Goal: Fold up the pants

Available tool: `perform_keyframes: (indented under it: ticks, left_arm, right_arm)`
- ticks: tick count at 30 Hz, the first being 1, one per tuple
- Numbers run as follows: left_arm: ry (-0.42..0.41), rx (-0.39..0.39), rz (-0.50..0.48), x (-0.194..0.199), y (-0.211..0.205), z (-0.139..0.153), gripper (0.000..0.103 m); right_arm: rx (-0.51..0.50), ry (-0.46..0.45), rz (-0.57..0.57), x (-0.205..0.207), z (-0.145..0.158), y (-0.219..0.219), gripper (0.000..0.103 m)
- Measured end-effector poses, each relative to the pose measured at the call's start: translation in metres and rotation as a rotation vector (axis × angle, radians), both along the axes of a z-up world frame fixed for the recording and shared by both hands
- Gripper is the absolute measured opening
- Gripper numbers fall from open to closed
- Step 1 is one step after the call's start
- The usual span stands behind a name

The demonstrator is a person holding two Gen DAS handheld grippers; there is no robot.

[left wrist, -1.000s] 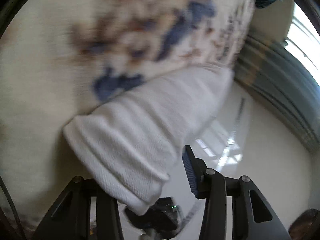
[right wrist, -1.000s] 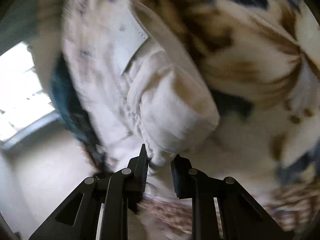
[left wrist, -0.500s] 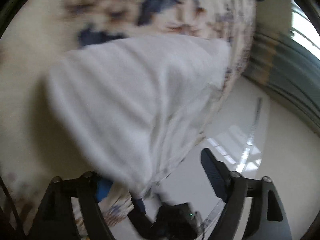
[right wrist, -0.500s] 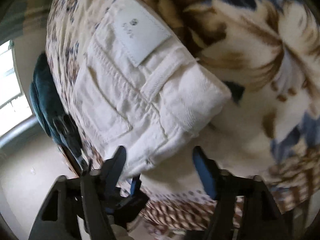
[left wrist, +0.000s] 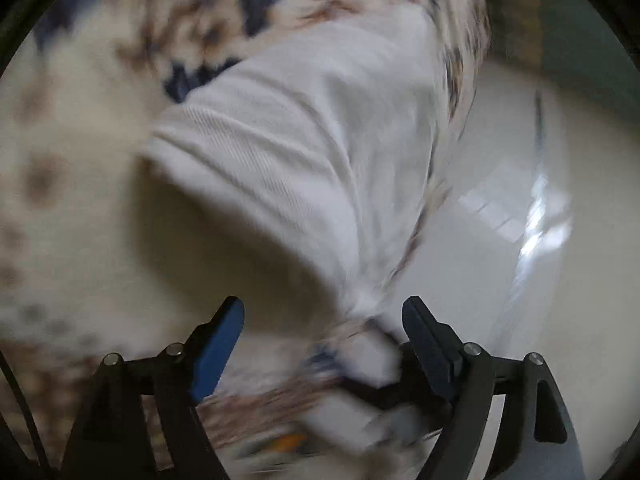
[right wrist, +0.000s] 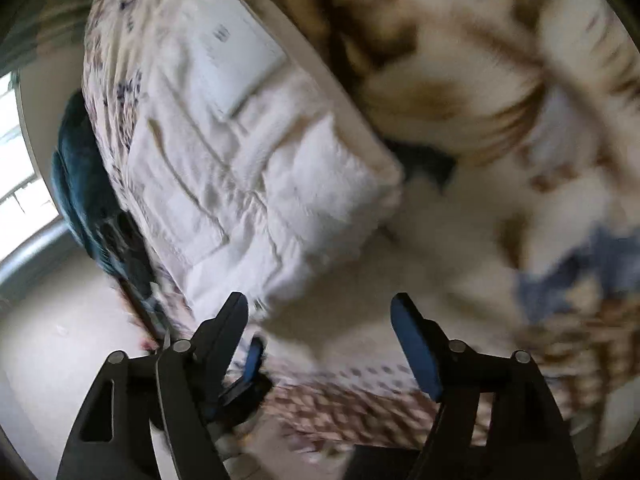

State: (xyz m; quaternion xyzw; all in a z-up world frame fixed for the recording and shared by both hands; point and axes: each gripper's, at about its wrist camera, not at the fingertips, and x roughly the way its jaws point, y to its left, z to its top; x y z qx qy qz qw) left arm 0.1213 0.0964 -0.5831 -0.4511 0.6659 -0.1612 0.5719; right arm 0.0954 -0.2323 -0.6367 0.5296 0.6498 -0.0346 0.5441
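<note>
White pants lie folded on a floral blanket. In the left wrist view the hem end of the pants [left wrist: 304,152] lies ahead of my left gripper [left wrist: 324,320], which is open and empty just short of the cloth. In the right wrist view the waist end of the pants [right wrist: 248,168], with a white label patch [right wrist: 240,48] and a back pocket, lies ahead and left of my right gripper [right wrist: 320,316], which is open and empty. Both views are motion-blurred.
The cream, brown and blue floral blanket [right wrist: 500,100] covers a bed. Its edge [left wrist: 460,80] drops to a glossy pale floor [left wrist: 500,260]. A dark teal cloth [right wrist: 80,184] hangs past the bed's far side near a bright window [right wrist: 16,184].
Both grippers opened and let go of the pants, then drew back. The pants now lie folded on the blanket.
</note>
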Motion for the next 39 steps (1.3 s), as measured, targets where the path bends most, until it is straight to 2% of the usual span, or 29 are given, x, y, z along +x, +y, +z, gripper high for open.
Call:
perform_keyframes:
  ticks: [1,4,5,7,10,13,15,17,19,23,26,28,30,31,33,34,35,37,39]
  left_arm:
    - [-0.055,0.127,-0.127,0.005,-0.006,0.021,0.084]
    - [-0.194,0.291,-0.335,0.040,-0.024,0.048,0.086]
    - [-0.248,0.370,-0.391,0.057,-0.029,0.054,0.086]
    - [-0.323,0.502,-0.455,0.084,-0.035,0.056,0.086]
    - [-0.409,0.650,-0.523,0.119,-0.049,0.051,0.086]
    - [-0.418,0.704,-0.599,0.140,-0.056,0.031,0.086]
    - [-0.409,0.673,-0.611,0.150,-0.057,0.023,0.086]
    - [-0.340,0.609,-0.616,0.157,-0.057,-0.004,0.087]
    - [-0.284,0.531,-0.603,0.158,-0.055,-0.012,0.087]
    - [-0.188,0.386,-0.539,0.161,-0.042,-0.046,0.103]
    - [-0.171,0.332,-0.536,0.161,-0.037,-0.054,0.103]
    - [-0.165,0.312,-0.546,0.162,-0.035,-0.050,0.103]
    - [-0.183,0.276,-0.549,0.163,-0.036,-0.044,0.102]
    - [-0.203,0.231,-0.551,0.163,-0.038,-0.041,0.102]
    - [-0.220,0.272,-0.600,0.162,-0.043,-0.043,0.102]
    - [-0.214,0.283,-0.628,0.161,-0.046,-0.051,0.103]
    - [-0.205,0.264,-0.625,0.162,-0.045,-0.060,0.103]
    - [-0.189,0.222,-0.595,0.166,-0.041,-0.066,0.103]
    - [-0.190,0.214,-0.589,0.167,-0.040,-0.064,0.103]
  right_arm:
    - [-0.046,-0.018,0.027,0.000,0.013,-0.004,0.089]
    - [-0.142,-0.072,0.080,0.007,0.032,-0.015,0.095]
    - [-0.154,-0.084,0.111,0.012,0.033,-0.019,0.098]
    - [-0.177,-0.133,0.165,0.039,0.031,-0.031,0.099]
    - [-0.209,-0.190,0.200,0.069,0.023,-0.044,0.099]
    - [-0.211,-0.184,0.238,0.100,-0.007,-0.058,0.099]
    - [-0.136,-0.199,0.257,0.112,-0.023,-0.067,0.099]
    - [-0.050,-0.213,0.293,0.124,-0.043,-0.070,0.099]
    - [-0.004,-0.216,0.325,0.130,-0.057,-0.073,0.102]
    - [0.042,-0.224,0.365,0.141,-0.070,-0.069,0.103]
    - [0.071,-0.256,0.399,0.155,-0.068,-0.055,0.103]
    - [0.157,-0.315,0.409,0.153,-0.056,-0.047,0.103]
    - [0.183,-0.355,0.437,0.156,-0.047,-0.041,0.103]
    - [0.205,-0.373,0.445,0.156,-0.046,-0.042,0.103]
    - [0.194,-0.351,0.447,0.152,-0.056,-0.052,0.102]
    - [0.134,-0.305,0.462,0.152,-0.068,-0.057,0.101]
    - [0.142,-0.294,0.454,0.153,-0.077,-0.059,0.100]
    - [0.190,-0.301,0.431,0.158,-0.082,-0.056,0.100]
    - [0.288,-0.374,0.422,0.164,-0.073,-0.048,0.101]
